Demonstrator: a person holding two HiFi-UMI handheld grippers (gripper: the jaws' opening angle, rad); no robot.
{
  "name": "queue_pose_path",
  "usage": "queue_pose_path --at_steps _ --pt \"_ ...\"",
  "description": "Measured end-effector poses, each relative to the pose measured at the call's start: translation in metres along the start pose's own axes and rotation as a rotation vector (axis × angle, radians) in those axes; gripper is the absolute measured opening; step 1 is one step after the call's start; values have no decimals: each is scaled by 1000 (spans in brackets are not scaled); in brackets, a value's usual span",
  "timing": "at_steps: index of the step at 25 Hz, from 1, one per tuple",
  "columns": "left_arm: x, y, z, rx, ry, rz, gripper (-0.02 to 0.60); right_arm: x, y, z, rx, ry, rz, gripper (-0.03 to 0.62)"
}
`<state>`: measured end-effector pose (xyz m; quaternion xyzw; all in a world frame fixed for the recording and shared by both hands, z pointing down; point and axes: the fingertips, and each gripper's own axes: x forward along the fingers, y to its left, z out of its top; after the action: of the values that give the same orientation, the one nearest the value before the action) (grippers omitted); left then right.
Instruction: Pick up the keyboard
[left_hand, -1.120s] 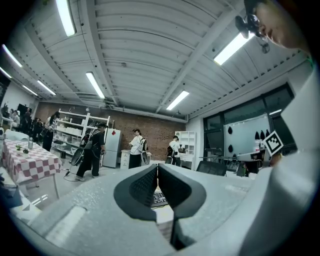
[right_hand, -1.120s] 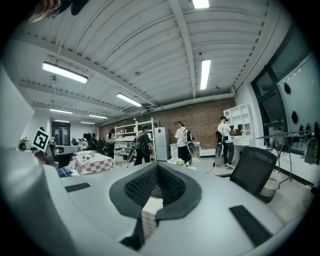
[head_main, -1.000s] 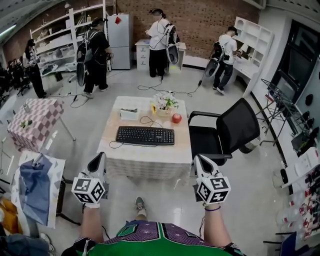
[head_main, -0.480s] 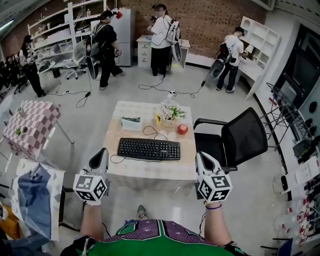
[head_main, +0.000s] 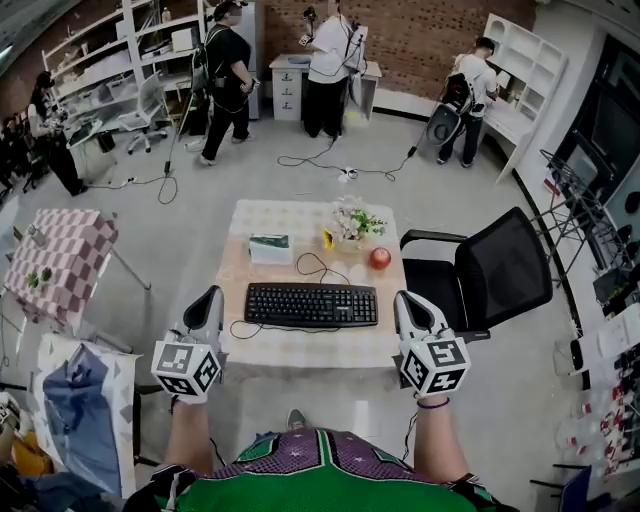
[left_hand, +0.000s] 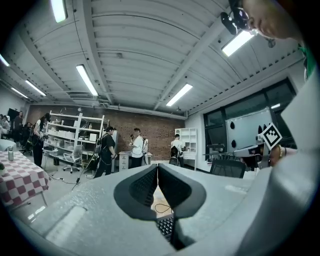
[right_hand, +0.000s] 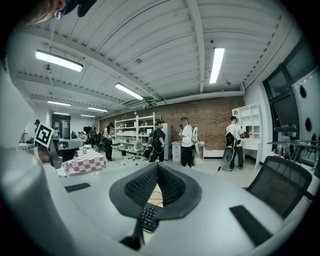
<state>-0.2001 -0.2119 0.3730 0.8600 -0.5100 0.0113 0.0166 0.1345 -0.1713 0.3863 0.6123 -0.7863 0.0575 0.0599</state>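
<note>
I see the black keyboard (head_main: 311, 304) lying flat near the front edge of the table (head_main: 300, 347), its cable (head_main: 318, 268) looping back toward the flowers (head_main: 355, 222). My left gripper (head_main: 208, 300) hangs just off the table's left edge, jaws pressed together on nothing. My right gripper (head_main: 404, 302) mirrors it at the right edge, also closed and empty. Neither touches the keyboard. 1 red apple (head_main: 380, 258) sits behind its right end, and a black chair (head_main: 490, 270) stands beside the table.
</note>
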Motion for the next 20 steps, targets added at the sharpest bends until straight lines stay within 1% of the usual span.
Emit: queue_pose_path --at_steps 4,8,14,20 --pt "14 18 -10 -8 16 -21 20 19 11 -1 -7 9 -15 2" --pt "25 26 -13 -23 4 -45 20 30 13 1 -16 14 -34 2" --pt "34 38 -26 -58 27 -44 20 38 8 -3 -26 42 -54 2" --pt "48 40 -28 -63 37 -50 20 48 -2 -3 -16 44 -68 2"
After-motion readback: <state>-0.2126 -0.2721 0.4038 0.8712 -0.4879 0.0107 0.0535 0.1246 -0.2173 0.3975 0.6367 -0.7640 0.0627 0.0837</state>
